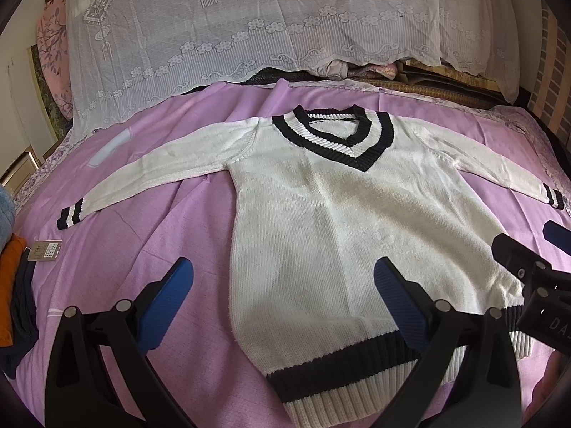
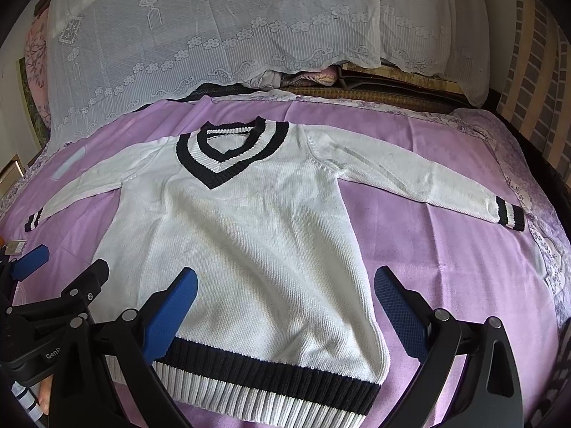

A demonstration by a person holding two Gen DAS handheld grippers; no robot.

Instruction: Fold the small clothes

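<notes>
A small white knit sweater (image 1: 321, 221) with a black-and-white V-neck, cuffs and hem lies flat, front up, sleeves spread, on a purple bedspread (image 1: 160, 235). It also shows in the right wrist view (image 2: 232, 242). My left gripper (image 1: 283, 274) is open and empty above the sweater's lower left part and hem. My right gripper (image 2: 285, 285) is open and empty above the sweater's lower right part. Each gripper shows at the edge of the other's view: the right one (image 1: 528, 249) and the left one (image 2: 53, 267).
A white lace cover (image 1: 249, 28) drapes over pillows at the head of the bed. Orange and dark clothes (image 1: 14, 285) and a small tag (image 1: 44, 249) lie at the left edge. A brick-patterned wall (image 2: 535, 82) stands on the right.
</notes>
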